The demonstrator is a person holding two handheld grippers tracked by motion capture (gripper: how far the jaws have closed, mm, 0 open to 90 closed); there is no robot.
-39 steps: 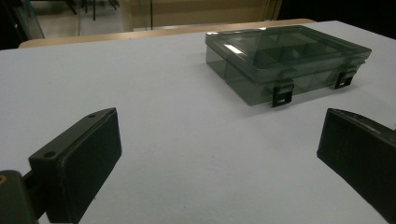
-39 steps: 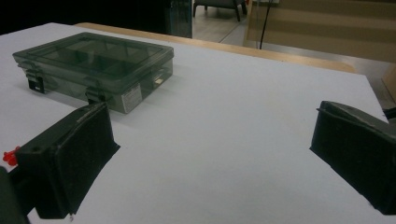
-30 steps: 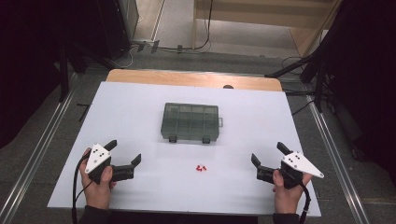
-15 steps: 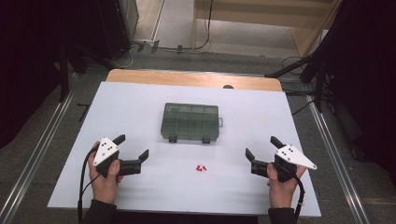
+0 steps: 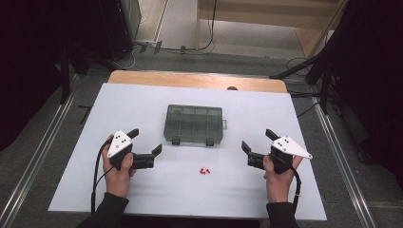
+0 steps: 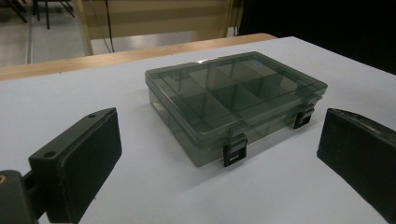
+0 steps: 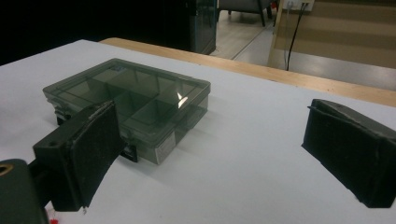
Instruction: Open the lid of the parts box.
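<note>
**Both tools close in on the shut compartment box**

The smoky compartment box (image 5: 194,124) lies shut, both front latches down, on the white surface (image 5: 294,199). Compared with a second ago, both hands have moved inward and forward toward the box, so each tool now sits nearer its front corners. The left tool (image 5: 146,143) rests on the near-left side of the box, jaws wide apart and empty, and its own view looks straight at the left latch (image 6: 234,150). The right tool (image 5: 257,142) stands on the near-right side of the box, jaws likewise spread wide with nothing between them. A few small red pieces (image 5: 205,170) lie just in front of the box, between the two hands and untouched. The approach suggests the box comes first: probably the latches need releasing and the lid lifting before the red pieces can go inside.
</note>
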